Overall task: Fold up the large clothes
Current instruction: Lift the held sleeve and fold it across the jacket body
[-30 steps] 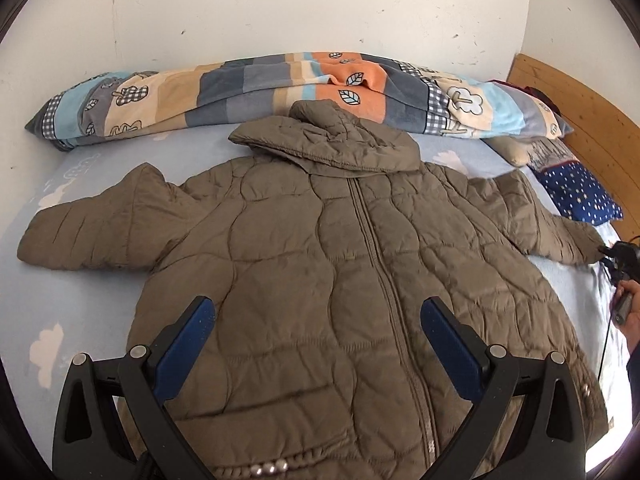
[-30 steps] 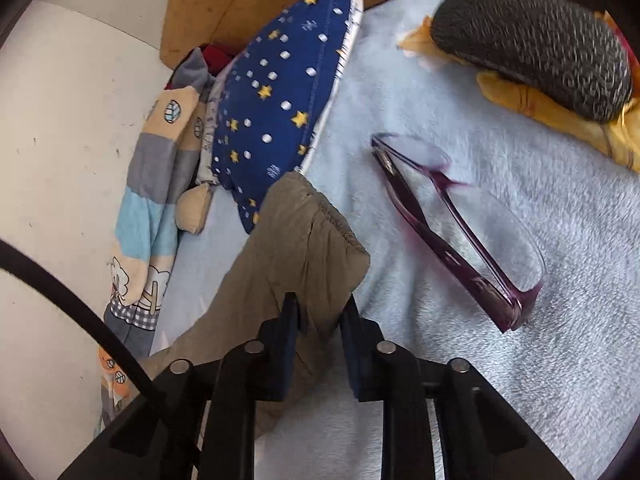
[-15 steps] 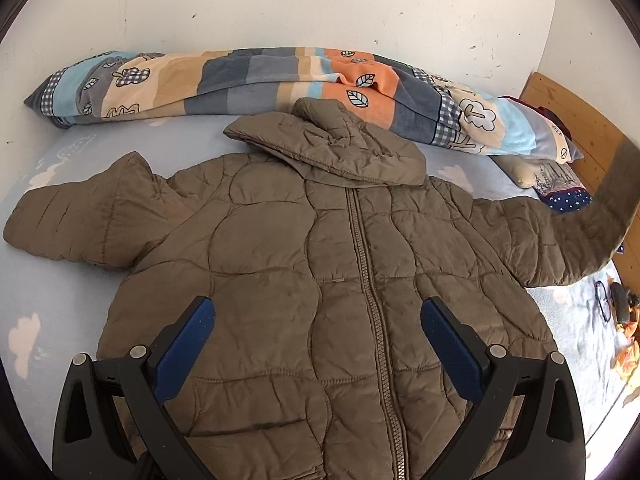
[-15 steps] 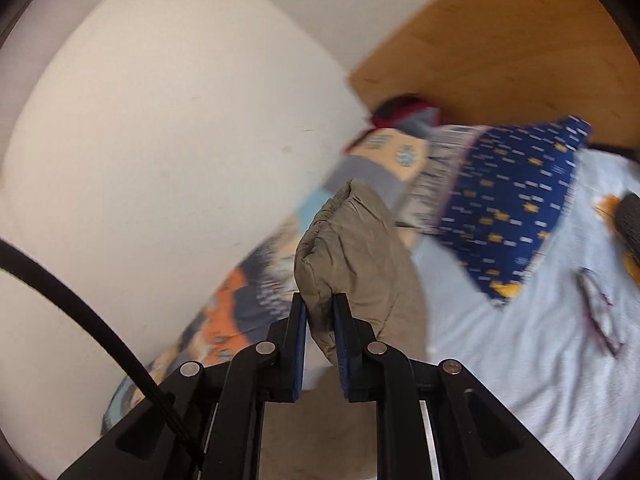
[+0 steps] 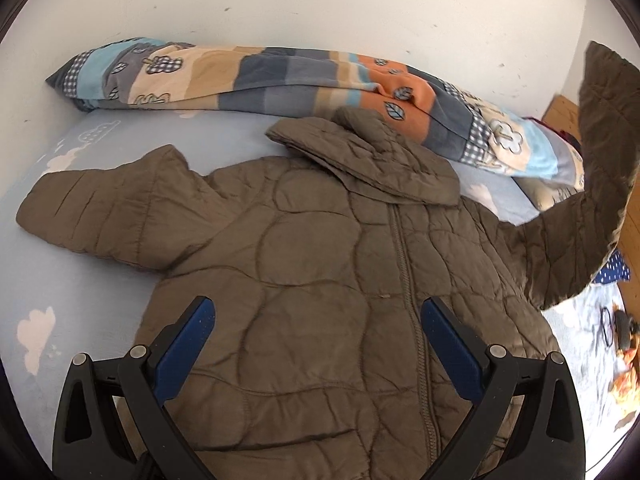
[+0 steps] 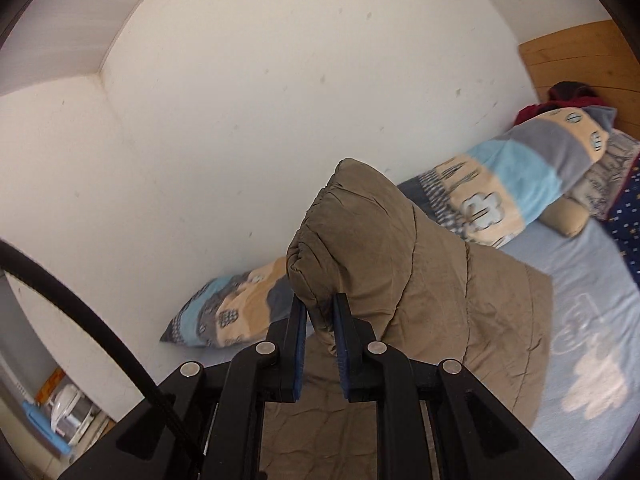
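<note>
Blue bed sheet (image 5: 100, 280), quilted brown jacket (image 5: 320, 300) zipped, right tongs (image 6: 320, 308) pinching sleeve cuff (image 6: 352, 240), left tongs (image 5: 318, 320) spread wide.

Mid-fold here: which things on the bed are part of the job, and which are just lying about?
Job: brown quilted jacket; its sleeve clamped in the right gripper; left gripper open above the jacket.

Lying about: striped blanket; starry blue pillow; glasses.

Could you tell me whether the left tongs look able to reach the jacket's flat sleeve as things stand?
Probably yes. The left tongs hang open above the jacket, and its flat sleeve lies uncovered on the bed sheet, with nothing between them.
</note>
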